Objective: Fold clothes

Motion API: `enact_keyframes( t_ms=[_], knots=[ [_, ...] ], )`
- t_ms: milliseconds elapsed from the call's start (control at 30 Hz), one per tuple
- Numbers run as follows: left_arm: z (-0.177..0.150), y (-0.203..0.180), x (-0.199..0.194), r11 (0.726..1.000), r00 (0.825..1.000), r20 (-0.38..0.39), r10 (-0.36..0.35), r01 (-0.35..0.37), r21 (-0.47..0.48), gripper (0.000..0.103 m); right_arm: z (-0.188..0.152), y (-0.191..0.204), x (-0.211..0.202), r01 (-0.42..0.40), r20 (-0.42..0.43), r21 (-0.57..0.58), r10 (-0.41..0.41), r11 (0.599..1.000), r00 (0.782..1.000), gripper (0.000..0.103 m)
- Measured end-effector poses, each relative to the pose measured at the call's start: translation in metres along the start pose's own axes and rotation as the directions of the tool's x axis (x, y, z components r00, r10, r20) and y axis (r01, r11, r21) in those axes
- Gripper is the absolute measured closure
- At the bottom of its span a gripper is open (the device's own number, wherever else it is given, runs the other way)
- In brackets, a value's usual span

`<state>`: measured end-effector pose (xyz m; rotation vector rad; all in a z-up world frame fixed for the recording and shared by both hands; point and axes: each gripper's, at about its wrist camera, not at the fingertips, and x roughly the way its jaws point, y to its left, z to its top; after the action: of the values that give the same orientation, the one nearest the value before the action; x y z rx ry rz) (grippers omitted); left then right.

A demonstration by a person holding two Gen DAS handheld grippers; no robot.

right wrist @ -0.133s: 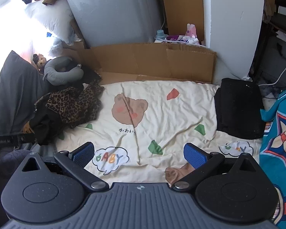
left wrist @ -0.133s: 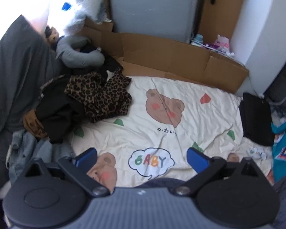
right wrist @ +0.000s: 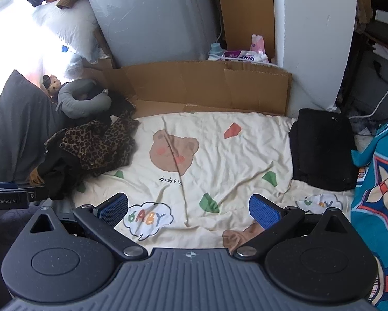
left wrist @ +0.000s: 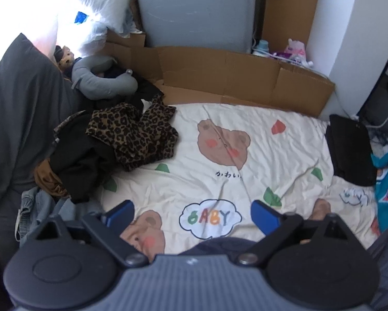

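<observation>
Left gripper [left wrist: 192,213] and right gripper [right wrist: 188,207] both spread wide, holding nothing, above cream bear-print sheet [right wrist: 219,150]. Leopard-print garment [left wrist: 134,134] heaped at left; folded black garment [right wrist: 323,147] at right. Cardboard [right wrist: 206,88] behind.

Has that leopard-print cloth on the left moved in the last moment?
No. The leopard cloth lies in the same spot beside the bear print and under the grey pillow.
</observation>
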<state>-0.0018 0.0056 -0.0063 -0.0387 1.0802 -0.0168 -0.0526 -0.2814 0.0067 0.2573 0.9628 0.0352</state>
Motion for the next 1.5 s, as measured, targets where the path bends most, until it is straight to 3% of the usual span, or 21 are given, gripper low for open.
enact_keyframes(
  t_ms=[167, 467, 833, 1033, 1167, 1367, 1500],
  knots=[
    [0.01, -0.018, 0.004, 0.992, 0.997, -0.032, 0.064, -0.06, 0.107, 0.013, 0.001, 0.0, -0.001, -0.003, 0.014, 0.004, 0.003, 1.0, 1.0, 0.001],
    [0.0, -0.025, 0.002, 0.984, 0.997, 0.014, 0.082, -0.083, 0.159, 0.013, 0.002, -0.001, -0.002, -0.009, 0.04, 0.01, 0.009, 1.0, 0.999, 0.001],
    [0.002, -0.025, 0.005, 0.972, 0.997, -0.006, 0.072, -0.069, 0.224, 0.013, -0.004, 0.005, -0.004, -0.013, 0.052, 0.003, 0.012, 1.0, 0.999, 0.001],
    [0.003, -0.017, 0.006, 0.982, 0.999, -0.03, 0.04, -0.034, 0.184, 0.013, -0.001, 0.006, -0.004, -0.023, 0.045, -0.004, 0.023, 1.0, 0.999, 0.001],
    [0.003, -0.016, 0.005, 0.983, 0.998, -0.026, 0.054, -0.048, 0.174, 0.011, 0.0, 0.006, -0.003, -0.031, 0.037, -0.001, 0.031, 1.0, 0.999, 0.001],
    [0.007, 0.0, 0.0, 0.996, 1.0, -0.021, 0.02, -0.018, 0.089, 0.002, -0.002, 0.007, -0.002, -0.038, 0.039, -0.008, 0.039, 0.999, 0.998, 0.001],
    [0.01, -0.001, 0.0, 0.995, 0.999, -0.027, 0.018, -0.015, 0.096, 0.001, -0.002, 0.006, -0.002, -0.036, 0.039, 0.002, 0.036, 0.999, 0.999, 0.001]
  ],
)
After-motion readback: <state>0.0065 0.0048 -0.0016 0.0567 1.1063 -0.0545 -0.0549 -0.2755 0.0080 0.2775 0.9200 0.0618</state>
